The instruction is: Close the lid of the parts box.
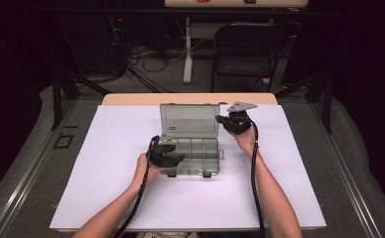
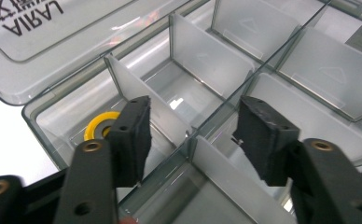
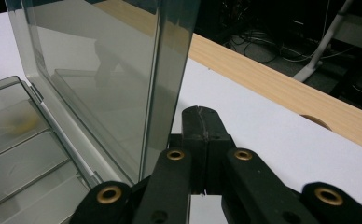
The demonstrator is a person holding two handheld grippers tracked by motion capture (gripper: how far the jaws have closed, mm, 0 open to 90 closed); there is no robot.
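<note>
Left tool's (image 2: pixel 191 133) near pad covers half of the yellow ring (image 2: pixel 97 125), so its full shape stays unreadable. The lid's (image 2: pixel 53 42) label runs off the top edge, letters clipped. In the right gripper view, the organiser box (image 3: pixel 25 154) is cut at the left edge, a yellowish smudge inside too blurred to identify.

Bright overhead light on the white mat (image 1: pixel 131 163), dark surroundings; close jaws look perhaps slightly soft.
</note>
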